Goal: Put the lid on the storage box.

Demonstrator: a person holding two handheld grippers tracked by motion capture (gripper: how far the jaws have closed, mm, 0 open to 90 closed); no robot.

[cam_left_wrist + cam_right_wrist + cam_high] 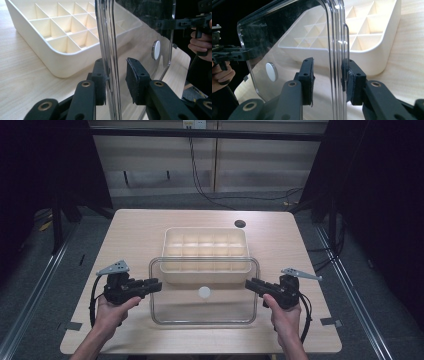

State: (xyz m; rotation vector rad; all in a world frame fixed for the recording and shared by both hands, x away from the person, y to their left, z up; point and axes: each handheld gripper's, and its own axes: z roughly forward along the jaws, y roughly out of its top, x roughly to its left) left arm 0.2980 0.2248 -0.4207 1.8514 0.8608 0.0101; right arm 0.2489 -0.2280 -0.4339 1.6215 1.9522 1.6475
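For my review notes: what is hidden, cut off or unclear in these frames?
- Clear lid, high view: whether it rests on the table or is lifted; the angle doesn't tell.
- Left claw, left gripper view: one pad touches the lid, the other stands off; grip uncertain.
- Divided tray, high view: near compartments blurred by the lid.
- White disc: purpose unreadable.

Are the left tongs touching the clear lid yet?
Touching on one side. In the left gripper view the left tongs straddle the clear lid: one pad meets its rim, the other stands off with a gap.
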